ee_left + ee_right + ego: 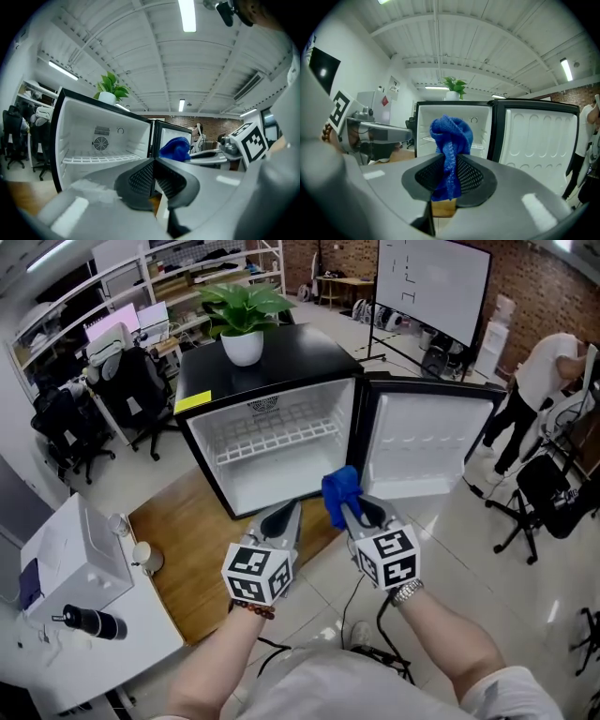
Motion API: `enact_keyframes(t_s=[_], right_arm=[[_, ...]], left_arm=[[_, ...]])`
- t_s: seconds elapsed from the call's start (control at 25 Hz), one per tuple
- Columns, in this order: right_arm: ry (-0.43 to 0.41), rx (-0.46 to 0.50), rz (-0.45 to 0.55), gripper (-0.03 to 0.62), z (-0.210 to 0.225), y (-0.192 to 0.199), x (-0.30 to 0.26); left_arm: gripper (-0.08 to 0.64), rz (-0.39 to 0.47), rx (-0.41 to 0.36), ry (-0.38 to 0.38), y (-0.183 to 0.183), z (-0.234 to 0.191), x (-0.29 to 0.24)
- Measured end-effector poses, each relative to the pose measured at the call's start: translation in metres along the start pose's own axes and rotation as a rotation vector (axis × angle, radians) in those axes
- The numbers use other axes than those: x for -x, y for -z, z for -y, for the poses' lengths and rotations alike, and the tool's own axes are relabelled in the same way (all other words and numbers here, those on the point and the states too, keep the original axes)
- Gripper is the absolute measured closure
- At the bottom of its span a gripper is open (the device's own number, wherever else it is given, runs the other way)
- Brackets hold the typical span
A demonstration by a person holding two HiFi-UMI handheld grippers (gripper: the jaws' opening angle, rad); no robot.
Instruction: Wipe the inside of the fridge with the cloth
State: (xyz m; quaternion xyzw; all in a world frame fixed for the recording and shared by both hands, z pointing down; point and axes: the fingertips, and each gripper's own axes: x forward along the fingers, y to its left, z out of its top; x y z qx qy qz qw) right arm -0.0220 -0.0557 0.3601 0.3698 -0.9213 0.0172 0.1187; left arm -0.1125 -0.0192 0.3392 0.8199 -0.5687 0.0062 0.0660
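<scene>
Cloth (451, 131) pinched in right tool (449, 164), left tool (153, 163) clenched empty; only head view shows desk (150, 617).

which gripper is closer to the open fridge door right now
Right. The right gripper, holding the blue cloth, is just below the lower left corner of the open door; the left gripper sits farther left, in front of the fridge.
</scene>
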Motion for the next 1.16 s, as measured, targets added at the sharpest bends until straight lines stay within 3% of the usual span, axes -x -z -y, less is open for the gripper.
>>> enact_keyframes(t_s=[0.24, 0.76, 1.16], right_arm=[[0.003, -0.001, 0.006, 0.518, -0.018, -0.002, 0.013], [-0.059, 0.004, 0.018, 0.518, -0.016, -0.006, 0.029], [-0.085, 0.014, 0.021, 0.518, -0.003, -0.003, 0.037]], left_arm=[[0.555, 0.008, -0.053, 0.000, -0.003, 0.007, 0.022], [0.555, 0.017, -0.043, -0.074, -0.006, 0.015, 0.022], [0.555, 0.014, -0.070, -0.078, -0.004, 0.033, 0.007]])
